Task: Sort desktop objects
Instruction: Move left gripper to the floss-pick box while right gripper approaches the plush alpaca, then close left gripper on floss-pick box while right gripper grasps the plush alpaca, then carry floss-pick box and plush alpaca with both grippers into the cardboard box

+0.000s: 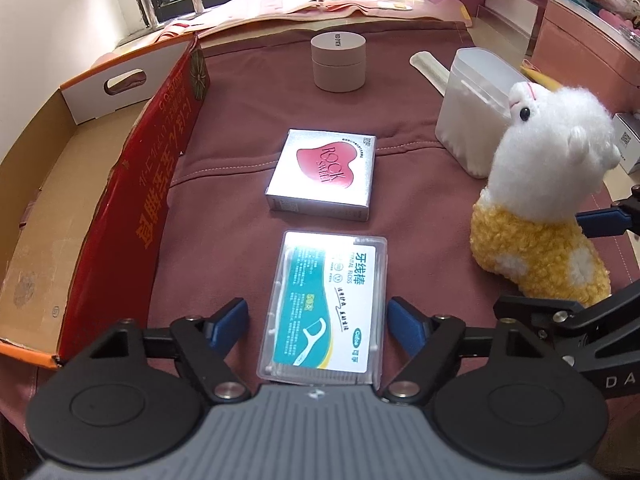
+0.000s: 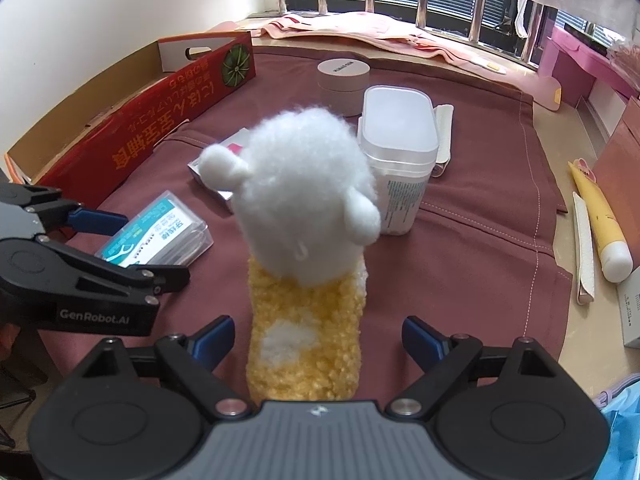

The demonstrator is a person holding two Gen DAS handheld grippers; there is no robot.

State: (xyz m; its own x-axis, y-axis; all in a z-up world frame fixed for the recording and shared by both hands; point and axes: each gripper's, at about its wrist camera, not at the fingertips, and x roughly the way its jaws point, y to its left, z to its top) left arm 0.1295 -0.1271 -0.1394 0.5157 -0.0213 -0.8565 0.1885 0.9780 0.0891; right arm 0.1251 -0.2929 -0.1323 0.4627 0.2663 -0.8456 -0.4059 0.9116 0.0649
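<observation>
The left gripper [image 1: 318,322] is spread wide, its blue fingers [image 1: 228,322] on either side of the floss case [image 1: 326,308], which lies flat on the maroon cloth [image 1: 236,128] covering the surface. The fingers stand just beside the case's long edges; whether they touch it cannot be told.

Taking the floss case as the landmark: just beyond it lies the silver box [image 1: 322,174] with a red heart, flat on the cloth. Farther beyond that stands the round jar [image 1: 339,62], upright with its lid on. To the case's left is the long red wall of the open carton [image 1: 148,184], whose inside shows bare cardboard. To the case's right stands the plush toy [image 1: 540,200], white head over a yellow body, upright. Beyond the toy, well right of the case, stands the swab tub [image 1: 472,108], upright and lidded, with a nail file [image 1: 430,68] lying beside it.

The right gripper [image 2: 318,338] is also spread, its blue fingers [image 2: 214,336] flanking the toy's [image 2: 304,248] yellow body with a clear gap on each side. In the right wrist view the left gripper [image 2: 120,240] reaches around the floss case [image 2: 156,232]. Far right of the case, off the cloth, lie a yellow tube [image 2: 600,216] and a second file [image 2: 584,248].
</observation>
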